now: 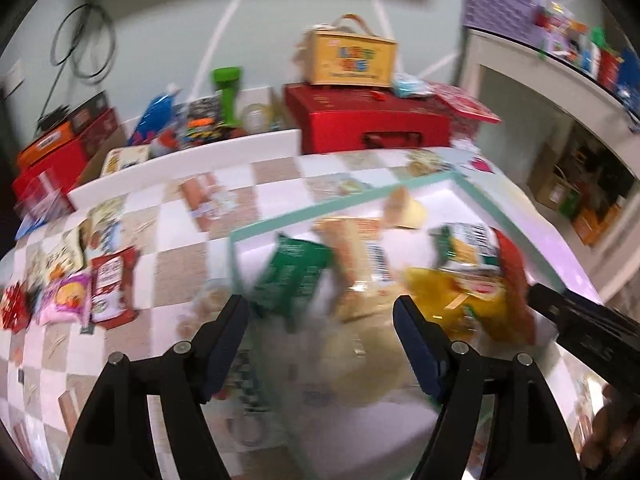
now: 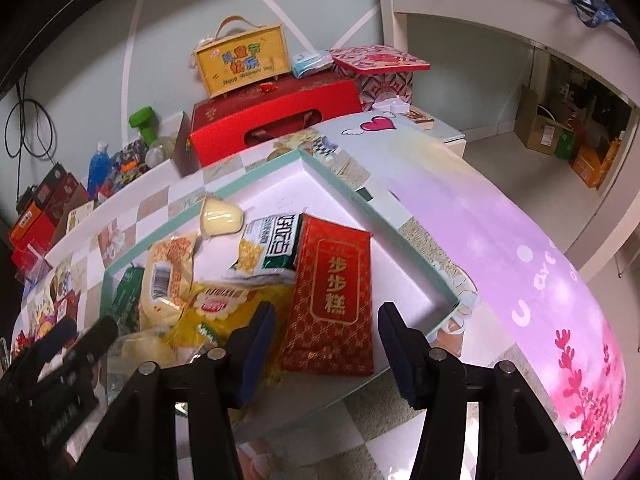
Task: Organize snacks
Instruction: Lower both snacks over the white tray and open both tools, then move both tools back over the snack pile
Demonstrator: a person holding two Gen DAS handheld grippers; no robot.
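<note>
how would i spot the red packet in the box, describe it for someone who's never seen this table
Find the shallow white box with the mint-green rim on the checked tablecloth. The red packet lies flat at its right end, the only one with gold characters in a gold frame.

yellow gift box point(image 2: 243, 63) atop red case point(image 2: 276, 118), green bottle point(image 2: 145, 123) and black cables point(image 2: 24, 128) behind checkered surface point(image 2: 160, 200)

both claws point steeply downward, the left claw point(image 1: 320, 316) and right claw point(image 2: 326, 326) each gaping, nothing gripped.
</note>
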